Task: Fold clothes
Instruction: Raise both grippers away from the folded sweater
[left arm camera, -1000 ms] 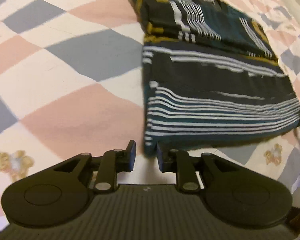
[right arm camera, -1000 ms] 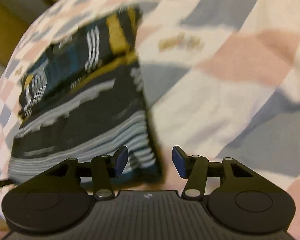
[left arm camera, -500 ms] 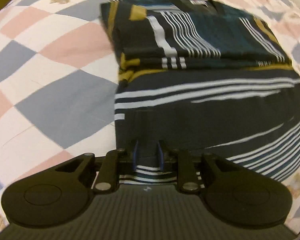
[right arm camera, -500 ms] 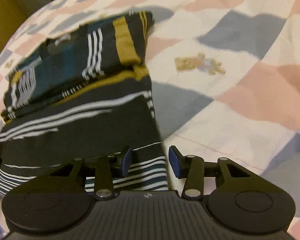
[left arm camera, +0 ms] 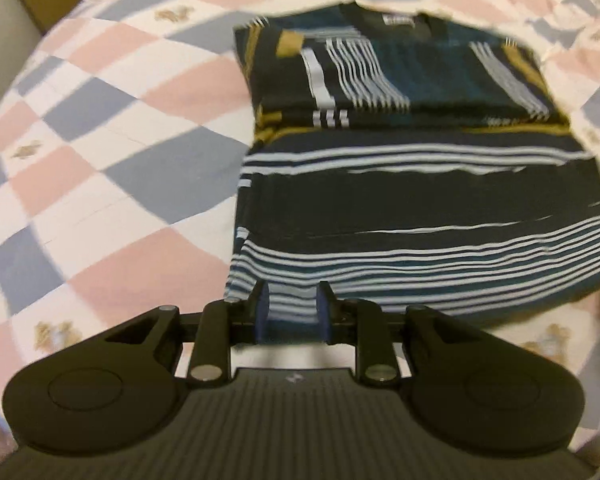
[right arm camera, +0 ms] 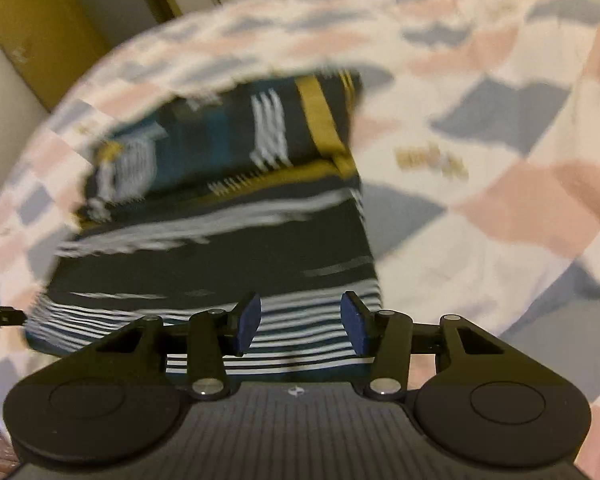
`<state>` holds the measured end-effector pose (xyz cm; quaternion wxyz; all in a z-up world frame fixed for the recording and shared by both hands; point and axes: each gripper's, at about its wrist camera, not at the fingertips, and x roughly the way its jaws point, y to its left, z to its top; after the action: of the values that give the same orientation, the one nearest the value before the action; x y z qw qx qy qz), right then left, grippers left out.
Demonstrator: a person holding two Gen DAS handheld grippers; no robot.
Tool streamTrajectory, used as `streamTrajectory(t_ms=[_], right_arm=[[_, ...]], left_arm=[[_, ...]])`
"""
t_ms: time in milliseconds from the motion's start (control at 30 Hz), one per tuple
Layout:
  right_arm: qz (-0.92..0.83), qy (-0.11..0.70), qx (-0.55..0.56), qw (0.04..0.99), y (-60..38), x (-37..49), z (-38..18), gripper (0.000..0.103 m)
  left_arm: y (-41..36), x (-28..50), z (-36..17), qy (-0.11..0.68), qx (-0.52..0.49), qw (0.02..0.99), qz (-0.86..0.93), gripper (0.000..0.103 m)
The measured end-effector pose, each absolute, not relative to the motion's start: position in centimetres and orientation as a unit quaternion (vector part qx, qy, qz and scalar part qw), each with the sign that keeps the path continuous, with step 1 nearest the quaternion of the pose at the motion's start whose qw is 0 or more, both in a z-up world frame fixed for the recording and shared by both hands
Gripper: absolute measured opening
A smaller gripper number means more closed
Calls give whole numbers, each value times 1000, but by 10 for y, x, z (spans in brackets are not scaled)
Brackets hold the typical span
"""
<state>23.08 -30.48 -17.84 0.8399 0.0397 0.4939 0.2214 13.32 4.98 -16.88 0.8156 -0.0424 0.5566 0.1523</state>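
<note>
A dark shirt with white, teal and mustard stripes lies folded into a rectangle on the bed, collar at the far end. My left gripper is open at the near left corner of the hem, with striped cloth showing between its blue pads. In the right wrist view the same shirt is blurred. My right gripper is open over the near right part of the hem, pads apart and not pressing the cloth.
A checked pink, grey and white bedspread with small teddy-bear prints lies under the shirt and runs on to the right. Yellow-brown wooden furniture and a pale wall stand beyond the bed's far left edge.
Both grippers came in to the shirt's near hem from beside its corners, then drew back a little, so more of the shirt shows. The finger gaps look unchanged. The right view is blurred.
</note>
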Motion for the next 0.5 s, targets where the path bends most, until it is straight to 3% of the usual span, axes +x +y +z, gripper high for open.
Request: streamTrajectory(t_ms=[267, 500], right_arm=[[273, 443, 48, 853, -337, 162, -101, 56], [292, 414, 42, 861, -358, 126, -62, 58]], left_arm=[[-13, 83, -72, 511, -44, 837, 190, 27], [-53, 48, -22, 467, -41, 860, 201, 29]])
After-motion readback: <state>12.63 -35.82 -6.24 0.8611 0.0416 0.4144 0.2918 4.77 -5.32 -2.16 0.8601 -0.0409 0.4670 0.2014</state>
